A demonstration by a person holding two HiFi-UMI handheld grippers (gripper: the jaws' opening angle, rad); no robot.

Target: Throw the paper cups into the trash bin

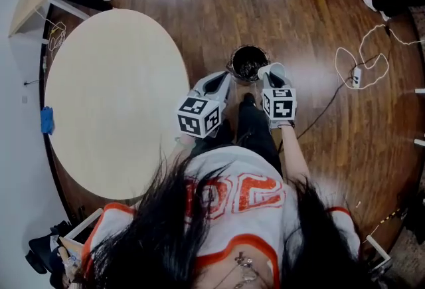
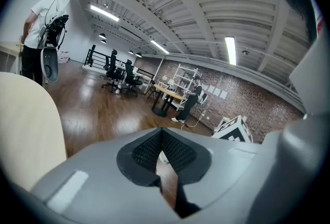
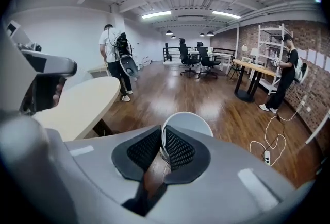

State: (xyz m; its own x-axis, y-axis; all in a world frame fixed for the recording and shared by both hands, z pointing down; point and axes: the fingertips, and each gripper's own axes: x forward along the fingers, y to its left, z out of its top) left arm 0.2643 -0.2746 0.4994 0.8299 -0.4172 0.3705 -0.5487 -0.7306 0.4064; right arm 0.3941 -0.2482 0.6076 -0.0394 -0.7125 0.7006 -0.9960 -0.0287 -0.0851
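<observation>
The right claw point(image 3: 162, 134) is nearly closed, its black ribbed pads pinching the thin wall of a white paper cup point(image 3: 186, 121). The cup's round open mouth rises just past the pad tips, above the brown wooden floor point(image 1: 299, 22). In the head view this claw reaches over the right rim of the small, round, dark trash bin point(image 1: 249, 63), which stands on the floor directly ahead of the person. There the cup is hard to separate from the claw's pale shell. The left claw point(image 2: 162, 133) is closed, its pad tips meeting. A small pale patch shows in the narrow gap below the tips, and it cannot be told what it is. From above, the left claw points at the bin's left rim, so the two claws flank the bin with their marker cubes close together. The large round pale wooden tabletop point(image 1: 113, 101) lies to the person's left, well apart from the bin, with a small blue object point(image 1: 46, 119) at its far left edge. A white looped cable point(image 1: 358, 72) lies on the floor to the right.
</observation>
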